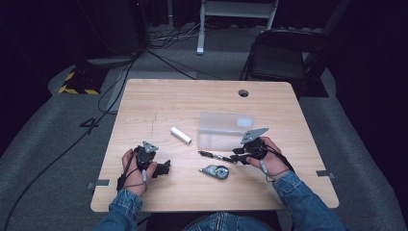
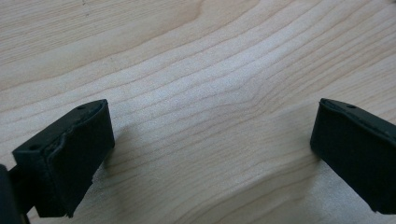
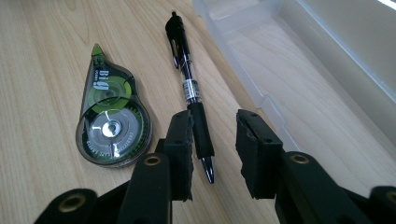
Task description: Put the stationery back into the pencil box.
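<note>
While both hands rest on the wooden table (image 1: 159,101), the left gripper (image 1: 162,168) sits near the front-left part of the tabletop, jaws spread wide; the left gripper view has bare wood grain between them, nothing gripped. Right gripper (image 3: 214,151) is at the front-right, pointing toward table centre, jaws partly open and straddling the writing end of a black pen (image 3: 189,88). Pen lies flat on the wood, rubber grip just beside or touching the left-hand jaw pad in the right gripper view, tip poking out between the jaws toward the camera, clear gap to the other jaw, so not clamped. Cannot tell for sure if that pad actually touches the grip. Correction tape dispenser (image 3: 111,116), clear smoky shell with green inside, lies flat just beside the pen on its left in that view; in the high view it is nearer the person than the pen. Clear plastic box (image 1: 225,129) sits open on the table just beyond the pen, near the right gripper. White cylindrical stick (image 1: 181,135) lies on its side near table centre, left of the box, well apart from the left gripper. Denim sleeves on both forearms at the near edge. Dark folding chair (image 1: 284,55) stands beyond the far side of the table.
</note>
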`<state>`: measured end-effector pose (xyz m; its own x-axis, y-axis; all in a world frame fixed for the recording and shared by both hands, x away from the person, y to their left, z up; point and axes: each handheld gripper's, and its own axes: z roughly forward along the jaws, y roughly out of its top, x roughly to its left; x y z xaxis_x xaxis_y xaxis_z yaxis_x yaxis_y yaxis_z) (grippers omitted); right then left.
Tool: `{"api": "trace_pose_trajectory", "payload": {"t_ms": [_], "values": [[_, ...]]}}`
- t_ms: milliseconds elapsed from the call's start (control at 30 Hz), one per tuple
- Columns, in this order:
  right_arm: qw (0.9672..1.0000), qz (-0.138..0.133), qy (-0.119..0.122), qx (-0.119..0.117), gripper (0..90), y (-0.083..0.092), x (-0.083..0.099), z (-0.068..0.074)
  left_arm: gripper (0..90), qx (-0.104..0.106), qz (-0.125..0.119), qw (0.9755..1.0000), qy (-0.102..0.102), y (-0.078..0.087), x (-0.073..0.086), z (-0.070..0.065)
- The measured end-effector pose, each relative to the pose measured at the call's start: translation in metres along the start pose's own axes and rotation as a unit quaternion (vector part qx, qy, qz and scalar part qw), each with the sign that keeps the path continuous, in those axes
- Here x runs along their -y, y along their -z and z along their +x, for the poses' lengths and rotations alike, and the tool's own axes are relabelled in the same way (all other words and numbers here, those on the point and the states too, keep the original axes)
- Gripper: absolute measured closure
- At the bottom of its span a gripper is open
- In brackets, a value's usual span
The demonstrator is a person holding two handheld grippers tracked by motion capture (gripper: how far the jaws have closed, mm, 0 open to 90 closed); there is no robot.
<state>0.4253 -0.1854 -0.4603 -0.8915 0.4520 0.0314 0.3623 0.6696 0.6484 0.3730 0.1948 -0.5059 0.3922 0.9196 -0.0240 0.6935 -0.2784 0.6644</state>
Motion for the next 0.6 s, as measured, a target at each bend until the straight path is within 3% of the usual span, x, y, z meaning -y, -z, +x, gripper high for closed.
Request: {"api": "trace_pose_trajectory", "payload": {"t_ms": [233,600], "values": [[0.9999,0.006,0.008,-0.002,63.3,-0.012,-0.001,0.001,0.0,0.002,0.000,1.0000,0.000,0.000,0.001,0.000],[0.9993,0.025,0.028,-0.007,70.4,-0.032,-0.003,0.004,0.0,0.002,-0.001,1.0000,0.000,0.000,0.001,0.000]]}}
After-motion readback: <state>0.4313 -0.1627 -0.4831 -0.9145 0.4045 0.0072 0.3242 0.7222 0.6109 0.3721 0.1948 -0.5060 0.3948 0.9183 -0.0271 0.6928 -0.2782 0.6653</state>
